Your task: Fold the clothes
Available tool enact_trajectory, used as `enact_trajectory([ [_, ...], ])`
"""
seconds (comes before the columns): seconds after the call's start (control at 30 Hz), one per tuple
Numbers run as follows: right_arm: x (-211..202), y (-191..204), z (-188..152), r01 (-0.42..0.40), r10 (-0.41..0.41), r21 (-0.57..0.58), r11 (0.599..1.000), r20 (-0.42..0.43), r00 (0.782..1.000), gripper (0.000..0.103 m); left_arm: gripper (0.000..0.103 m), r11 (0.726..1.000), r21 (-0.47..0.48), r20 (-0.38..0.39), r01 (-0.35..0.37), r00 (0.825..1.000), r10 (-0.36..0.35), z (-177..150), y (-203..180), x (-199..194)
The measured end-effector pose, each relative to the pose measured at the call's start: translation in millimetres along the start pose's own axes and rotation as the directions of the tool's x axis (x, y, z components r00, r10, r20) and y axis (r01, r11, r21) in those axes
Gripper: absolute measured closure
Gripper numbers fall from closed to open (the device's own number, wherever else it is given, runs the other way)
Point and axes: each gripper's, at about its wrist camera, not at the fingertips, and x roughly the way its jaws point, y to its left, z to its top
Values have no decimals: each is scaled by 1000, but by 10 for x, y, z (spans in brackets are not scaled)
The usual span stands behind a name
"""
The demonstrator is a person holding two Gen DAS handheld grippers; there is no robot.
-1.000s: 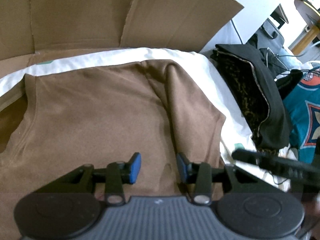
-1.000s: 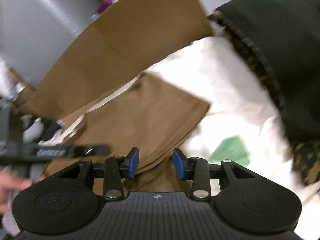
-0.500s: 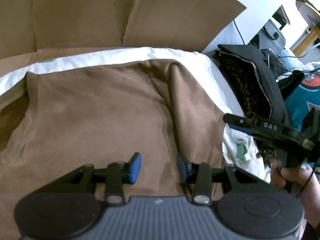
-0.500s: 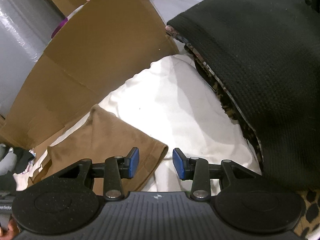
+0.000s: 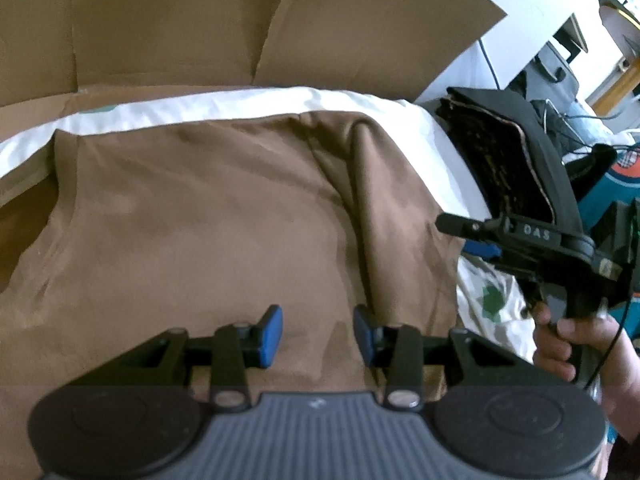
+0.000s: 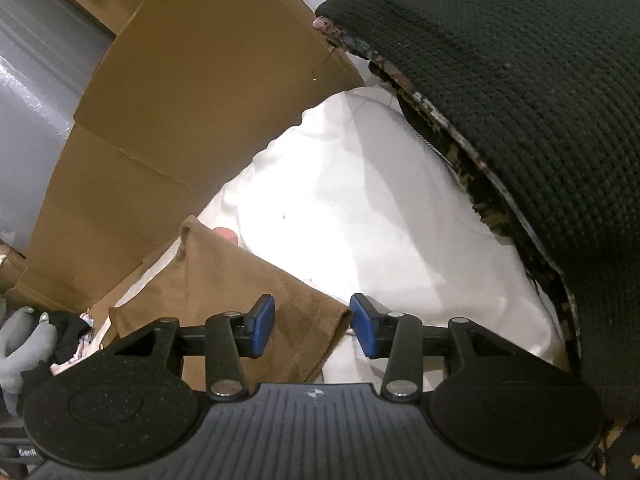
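The brown shirt (image 5: 224, 240) lies flat on the white sheet (image 6: 380, 220) ahead of my left tool (image 5: 318, 334), jaws apart. My right tool (image 6: 312, 324), apart too, has closed on its sleeve cuff (image 6: 320, 320), now between the pads.

Cardboard panels (image 5: 248, 20) behind; white wall (image 5: 520, 12), possibly desk far right.

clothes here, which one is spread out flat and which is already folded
The brown shirt lies spread flat on the white sheet, under both open grippers. The black garment beside it is already folded.
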Motion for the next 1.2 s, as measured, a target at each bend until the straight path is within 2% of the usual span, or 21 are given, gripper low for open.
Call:
enact_trajectory([
  [0.07,-8,-3,-10,-8,9,9,1000,-8,1000,67,62,1000,-10,4,0,1000,0,33,34,10],
  [0.1,-13,-9,-15,-13,13,17,1000,-13,1000,68,63,1000,-20,6,2,1000,-2,55,56,17],
  [0.13,-19,-12,-18,-17,18,24,1000,-17,1000,73,68,1000,-30,13,5,1000,-4,83,73,22],
  [0.23,-30,-8,5,-33,33,32,999,-28,999,102,78,999,-49,43,-1,999,3,177,109,36],
  [0.3,-70,-1,19,-45,46,41,998,-23,999,102,88,999,-48,61,-10,998,13,252,117,52],
  [0.4,-186,60,55,-67,67,43,997,1,998,103,91,999,-35,101,-7,995,10,385,107,77],
  [0.53,-356,163,120,-115,114,66,991,18,993,103,103,1000,-19,155,-25,987,27,581,92,141],
  [0.8,-605,417,263,-191,188,73,979,48,981,103,103,998,-36,228,-51,972,58,921,45,325],
  [1.2,-672,700,282,-259,258,53,964,41,965,103,103,994,-103,244,-47,967,71,1013,17,657],
])
